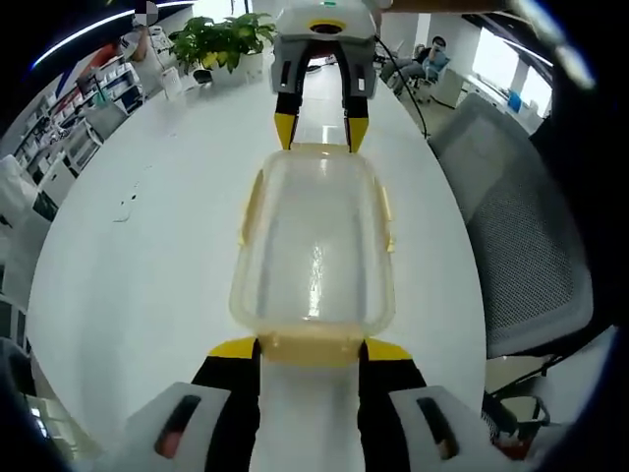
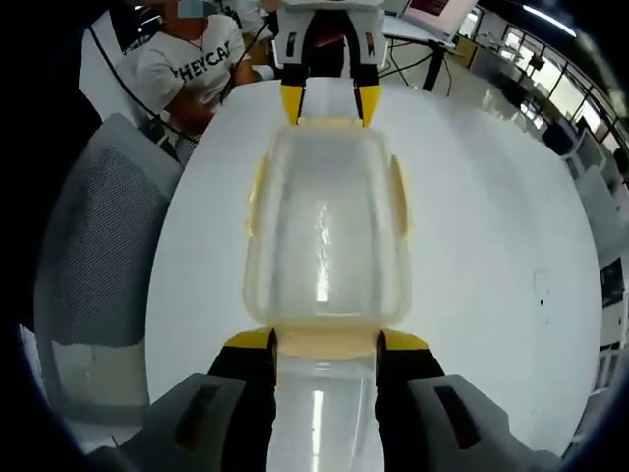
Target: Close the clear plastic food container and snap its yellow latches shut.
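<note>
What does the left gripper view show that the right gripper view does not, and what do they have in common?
The left gripper view alone has a potted plant and shelves past the table's far end. The right gripper view alone has a seated person in a white shirt. Both share the clear container on the white table, with the left gripper at one yellow end latch and the right gripper at the opposite one, and a grey mesh chair.

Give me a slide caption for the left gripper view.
Two claws flank opposite ends of the lidded clear plastic food container.
</note>
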The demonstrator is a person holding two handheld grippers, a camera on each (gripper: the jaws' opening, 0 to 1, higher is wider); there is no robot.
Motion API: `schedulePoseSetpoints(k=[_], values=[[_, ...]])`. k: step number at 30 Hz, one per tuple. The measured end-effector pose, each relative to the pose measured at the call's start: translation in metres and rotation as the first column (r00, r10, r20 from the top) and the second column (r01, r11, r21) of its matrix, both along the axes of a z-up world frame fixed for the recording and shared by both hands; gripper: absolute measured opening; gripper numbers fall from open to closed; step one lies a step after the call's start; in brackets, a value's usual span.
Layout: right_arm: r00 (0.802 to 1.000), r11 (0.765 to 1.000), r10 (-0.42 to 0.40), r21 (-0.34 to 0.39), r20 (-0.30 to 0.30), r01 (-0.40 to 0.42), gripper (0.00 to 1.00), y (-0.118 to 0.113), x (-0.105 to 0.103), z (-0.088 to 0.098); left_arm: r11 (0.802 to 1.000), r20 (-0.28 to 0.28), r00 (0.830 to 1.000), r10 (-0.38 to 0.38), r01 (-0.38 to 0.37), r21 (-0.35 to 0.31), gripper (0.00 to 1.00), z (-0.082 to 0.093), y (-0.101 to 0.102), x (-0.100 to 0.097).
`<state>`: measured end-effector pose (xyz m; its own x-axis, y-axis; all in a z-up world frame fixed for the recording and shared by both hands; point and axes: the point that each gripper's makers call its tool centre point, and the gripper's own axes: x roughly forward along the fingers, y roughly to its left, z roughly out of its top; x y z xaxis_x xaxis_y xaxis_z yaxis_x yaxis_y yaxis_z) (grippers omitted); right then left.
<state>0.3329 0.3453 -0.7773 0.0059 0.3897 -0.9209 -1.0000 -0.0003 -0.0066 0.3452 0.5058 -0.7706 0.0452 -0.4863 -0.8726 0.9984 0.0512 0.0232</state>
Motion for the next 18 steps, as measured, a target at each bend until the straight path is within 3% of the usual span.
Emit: schedulePoseSetpoints(k=[18], values=[[1.0, 1.0, -0.005, -0.003, 0.001, 0.005, 0.36, -0.04, -0.004, 0.003, 1.0, 0.007, 1.0, 0.008, -0.008, 0.007, 0.33, 0.004, -0.039, -0.004]])
